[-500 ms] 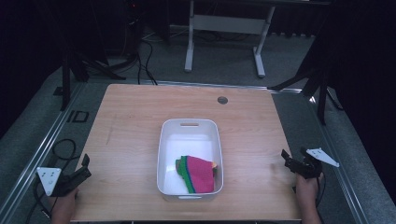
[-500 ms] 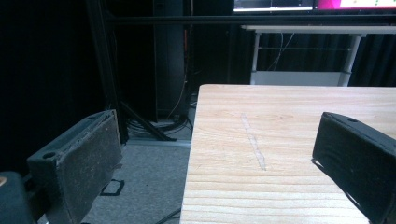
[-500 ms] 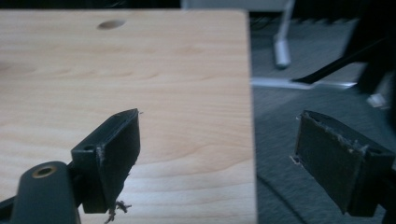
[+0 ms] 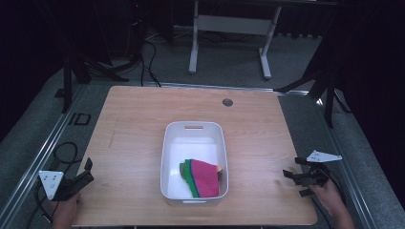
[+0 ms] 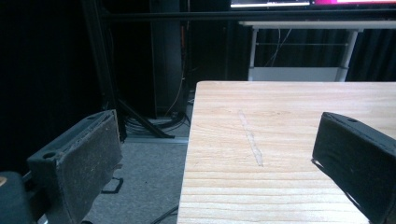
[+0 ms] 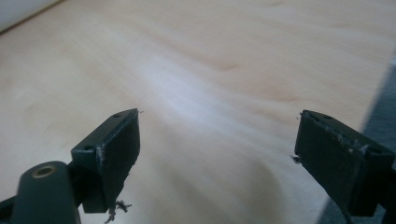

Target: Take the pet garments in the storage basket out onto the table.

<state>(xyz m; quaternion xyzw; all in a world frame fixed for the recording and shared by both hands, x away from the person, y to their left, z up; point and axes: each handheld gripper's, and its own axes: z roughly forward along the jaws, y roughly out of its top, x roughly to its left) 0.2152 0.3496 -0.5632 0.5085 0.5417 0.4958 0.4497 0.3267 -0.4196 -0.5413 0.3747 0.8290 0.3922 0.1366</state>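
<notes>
A white bin [image 4: 194, 131] stands in the middle of the wooden table [image 4: 133, 124]. Folded cloths, pink on top with green edges [image 4: 203, 177], lie in its near right corner. My left gripper [image 4: 85, 172] rests at the table's near left corner, open, with nothing between its jaws; one jaw hangs past the table's left edge in the left gripper view [image 5: 219, 154]. My right gripper [image 4: 292, 169] sits at the near right edge, open and empty, low over bare wood [image 6: 217, 140].
A small round grommet [image 4: 228, 102] is set in the table near its far edge. Black stands and cables sit on the floor to the left [image 4: 71, 67], and a white table frame [image 4: 229, 28] stands beyond.
Both grippers stay near the table's near corners; the right one has shifted slightly. The bin and cloths have not moved.
</notes>
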